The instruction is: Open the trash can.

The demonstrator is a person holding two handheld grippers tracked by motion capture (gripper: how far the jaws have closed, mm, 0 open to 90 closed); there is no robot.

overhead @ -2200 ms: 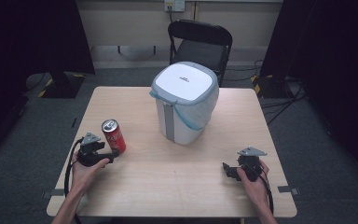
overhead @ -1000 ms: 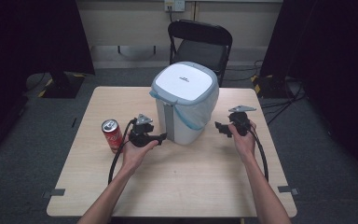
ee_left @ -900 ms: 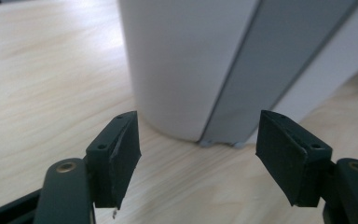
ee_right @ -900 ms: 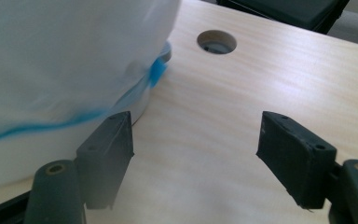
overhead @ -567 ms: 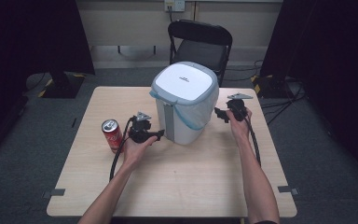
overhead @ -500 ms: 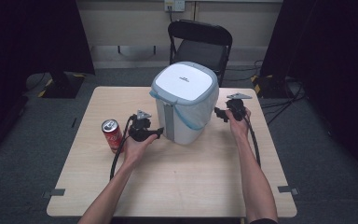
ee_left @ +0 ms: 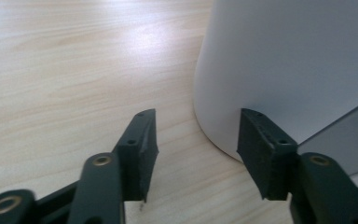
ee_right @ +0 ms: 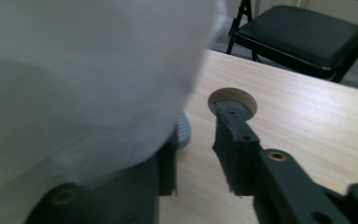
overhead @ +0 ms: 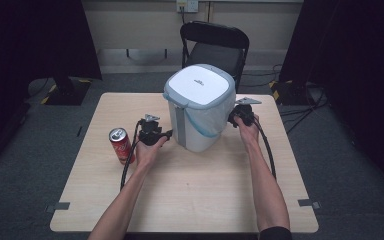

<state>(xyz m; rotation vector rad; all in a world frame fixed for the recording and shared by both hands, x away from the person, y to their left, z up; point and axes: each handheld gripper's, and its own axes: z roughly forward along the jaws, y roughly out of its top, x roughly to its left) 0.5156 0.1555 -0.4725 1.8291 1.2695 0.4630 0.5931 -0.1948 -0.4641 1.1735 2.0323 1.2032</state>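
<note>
We see the white plastic bin with a grey lid and a thin liner bag [overhead: 200,112] standing upright near the middle of the light wooden table [overhead: 190,195], with a red drink can [overhead: 121,145] on the table near the left tool. The left tool [ee_left: 196,144] is at the bin's lower wall on that side; its jaws have just been closing, stand half open and grip nothing. The right tool [ee_right: 193,154] has just been closing too and stands narrow at the bin's other side, it seems on the bag, but the blur hides the contact.
</note>
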